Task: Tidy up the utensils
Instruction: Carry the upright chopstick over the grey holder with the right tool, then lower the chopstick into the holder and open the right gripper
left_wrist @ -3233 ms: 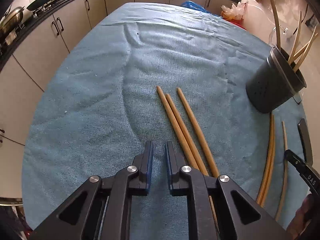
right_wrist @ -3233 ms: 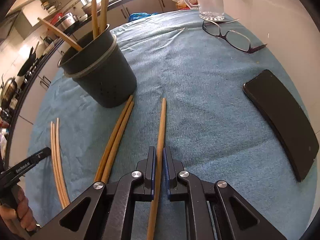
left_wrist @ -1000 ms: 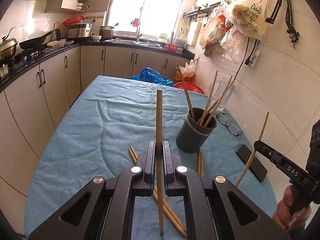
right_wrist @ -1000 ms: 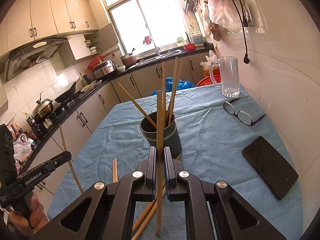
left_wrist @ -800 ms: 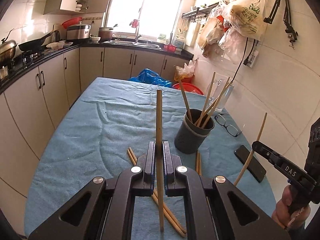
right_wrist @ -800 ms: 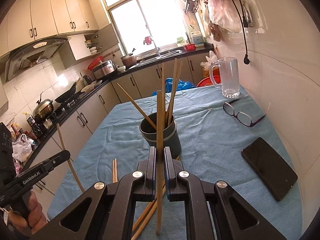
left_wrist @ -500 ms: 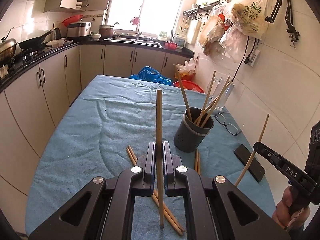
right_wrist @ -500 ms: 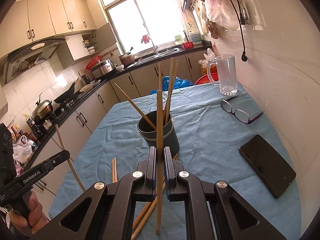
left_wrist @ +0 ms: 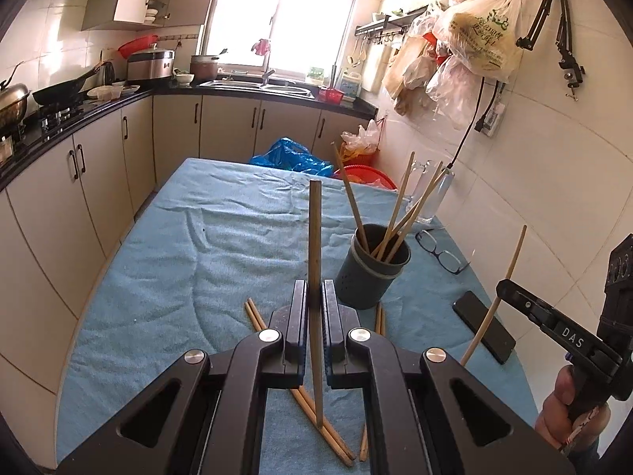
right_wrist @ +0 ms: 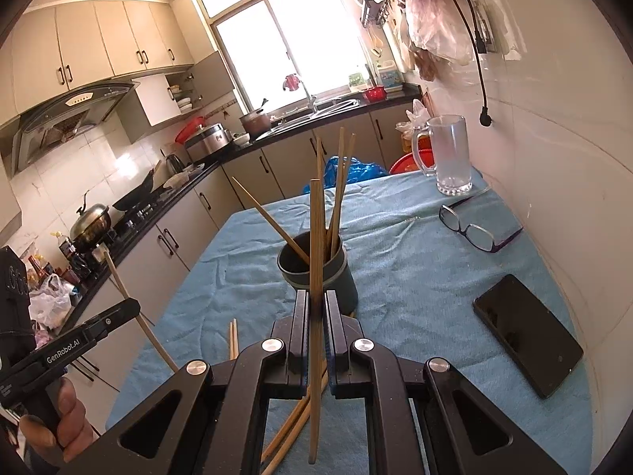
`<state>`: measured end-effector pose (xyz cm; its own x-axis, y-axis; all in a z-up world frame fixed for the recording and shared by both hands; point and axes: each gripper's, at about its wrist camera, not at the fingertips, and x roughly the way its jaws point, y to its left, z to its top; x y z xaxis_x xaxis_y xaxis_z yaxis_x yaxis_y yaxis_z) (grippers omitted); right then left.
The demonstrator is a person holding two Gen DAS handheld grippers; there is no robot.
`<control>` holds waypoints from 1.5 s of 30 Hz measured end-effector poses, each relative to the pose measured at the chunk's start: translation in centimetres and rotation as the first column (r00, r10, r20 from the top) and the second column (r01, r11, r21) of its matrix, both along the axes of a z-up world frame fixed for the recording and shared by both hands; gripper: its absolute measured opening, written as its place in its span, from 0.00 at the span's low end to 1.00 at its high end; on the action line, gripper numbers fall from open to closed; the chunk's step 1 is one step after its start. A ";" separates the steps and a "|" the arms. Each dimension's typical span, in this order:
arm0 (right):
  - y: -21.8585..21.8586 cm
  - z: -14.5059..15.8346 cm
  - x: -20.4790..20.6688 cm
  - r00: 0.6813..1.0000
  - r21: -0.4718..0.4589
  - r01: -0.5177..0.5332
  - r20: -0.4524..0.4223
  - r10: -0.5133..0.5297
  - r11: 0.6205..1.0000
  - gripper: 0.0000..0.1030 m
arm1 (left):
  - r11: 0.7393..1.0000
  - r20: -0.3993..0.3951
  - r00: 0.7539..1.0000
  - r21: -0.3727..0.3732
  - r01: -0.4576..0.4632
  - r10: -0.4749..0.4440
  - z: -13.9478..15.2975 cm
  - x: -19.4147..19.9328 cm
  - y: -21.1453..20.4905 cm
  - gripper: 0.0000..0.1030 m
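Note:
My left gripper is shut on a wooden chopstick and holds it upright above the table. My right gripper is shut on another chopstick, also upright. A dark grey holder with several chopsticks in it stands ahead of both; it also shows in the right wrist view. Loose chopsticks lie on the blue cloth below the grippers. The right gripper shows in the left wrist view, the left gripper in the right wrist view.
A black phone, glasses and a glass mug lie on the right side of the table near the tiled wall. Kitchen cabinets run along the left. Bags hang on wall hooks.
Both grippers picked a chopstick off the cloth and lifted it upright. Over the last second both have edged slightly toward the holder.

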<state>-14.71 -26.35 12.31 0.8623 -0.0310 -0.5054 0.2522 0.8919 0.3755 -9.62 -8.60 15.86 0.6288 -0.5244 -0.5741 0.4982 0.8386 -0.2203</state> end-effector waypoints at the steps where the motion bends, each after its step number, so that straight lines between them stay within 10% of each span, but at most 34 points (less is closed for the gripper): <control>1: -0.1 0.2 0.0 1.000 -0.002 0.000 0.001 0.000 1.000 0.07 | 1.000 0.004 1.000 -0.001 0.000 0.000 0.2 0.0 0.0 0.06; 45: -5.4 9.4 5.3 0.985 -0.040 0.088 0.155 -0.081 0.995 0.07 | 0.992 0.107 0.990 -0.064 0.104 -0.097 9.7 6.3 -6.5 0.06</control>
